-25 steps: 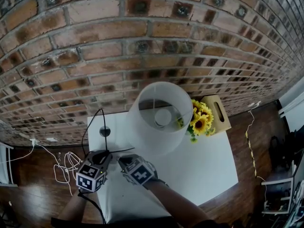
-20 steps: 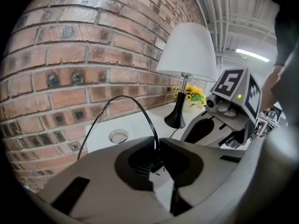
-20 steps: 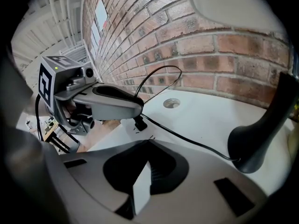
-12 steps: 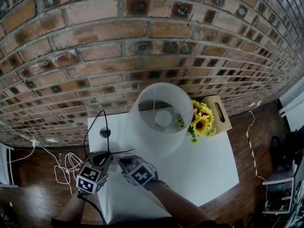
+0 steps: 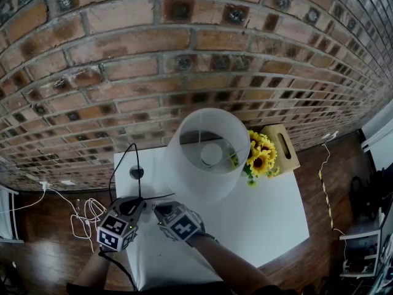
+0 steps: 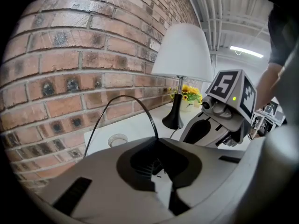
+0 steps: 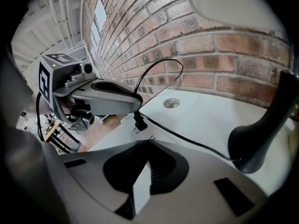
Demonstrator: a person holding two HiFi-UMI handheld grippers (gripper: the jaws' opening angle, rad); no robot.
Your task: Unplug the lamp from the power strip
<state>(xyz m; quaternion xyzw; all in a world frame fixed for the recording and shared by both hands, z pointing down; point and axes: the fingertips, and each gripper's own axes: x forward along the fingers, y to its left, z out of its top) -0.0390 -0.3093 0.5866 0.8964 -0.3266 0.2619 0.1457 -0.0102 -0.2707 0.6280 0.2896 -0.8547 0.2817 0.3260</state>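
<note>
The left gripper (image 6: pixel 159 167) is pinching the black plug (image 7: pixel 138 121) at its tip, jaws pressed onto it. The right gripper (image 7: pixel 145 171), just beside it, is clamping a white slab (image 7: pixel 141 192) that I am taking for the strip. The plug is standing upright just ahead of the right gripper's jaws, and its cord (image 7: pixel 187 141) is trailing from there across the table (image 5: pixel 270 220) to the lamp (image 5: pixel 206 155), which is standing well ahead of both grippers. Trouble is likely to come from the pull. If the left gripper is tugging at a slant instead of straight off the strip, the prongs may bind and the plug may slip out of the pinch. If the right gripper's hold is too shallow, the strip may lift along with the plug. A hard jerk may drag the cord and rock the lamp, which looks top-heavy under its wide shade. Whether the prongs are seated or already clear is not showing in any view. The white strip is blending into the white table from the head view, so its outline and sockets are hard to make out. A second black loop is arching up ahead of the left gripper, and I cannot tell what it belongs to.
</note>
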